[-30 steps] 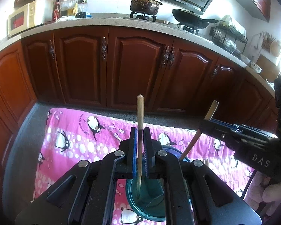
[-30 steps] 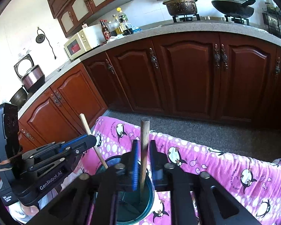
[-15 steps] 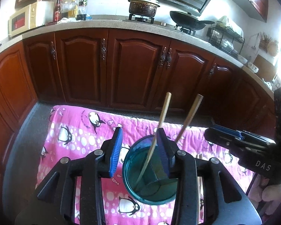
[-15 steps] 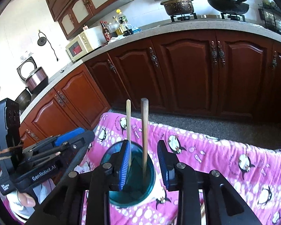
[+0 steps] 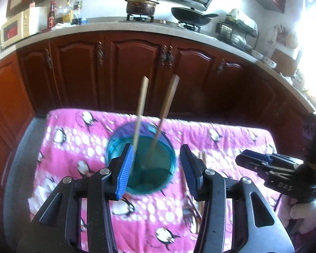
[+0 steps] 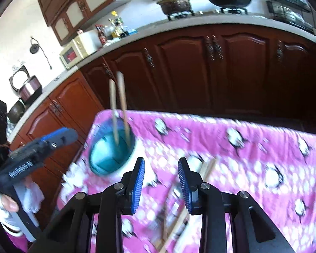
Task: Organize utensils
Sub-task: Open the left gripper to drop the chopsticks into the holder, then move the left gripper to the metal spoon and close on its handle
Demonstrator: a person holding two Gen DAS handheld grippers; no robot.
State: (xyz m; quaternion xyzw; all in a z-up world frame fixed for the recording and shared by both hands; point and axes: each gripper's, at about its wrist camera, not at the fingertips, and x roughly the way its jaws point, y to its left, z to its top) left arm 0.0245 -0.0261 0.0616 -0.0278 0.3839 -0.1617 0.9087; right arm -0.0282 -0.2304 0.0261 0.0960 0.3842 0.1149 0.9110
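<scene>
A teal cup (image 5: 141, 164) stands upright on a pink penguin-print cloth (image 5: 73, 147) spread over a low surface in front of dark wooden cabinets (image 5: 132, 67). Two wooden chopsticks (image 5: 142, 105) stand in the cup, tips down, tops leaning slightly apart and clear of both grippers. The left gripper (image 5: 157, 168) hangs just on the near side of the cup, its jaws wide apart after having just been opening; nothing lies between the pads, and the cup shows through the gap. The right gripper (image 6: 161, 181) is over the cloth to the right of the cup and apart from it, its jaws parted with nothing gripped; in the last half second their gap has barely altered. More chopsticks (image 6: 174, 221) lie loose on the cloth below and just beyond the right gripper's blue pads (image 6: 138, 183); motion blur prevents a count. In the left wrist view some of these loose sticks show beside the cup, partly hidden by the right-hand finger. A hand (image 6: 8, 206) grips the left gripper's handle at the left edge of the right wrist view.
</scene>
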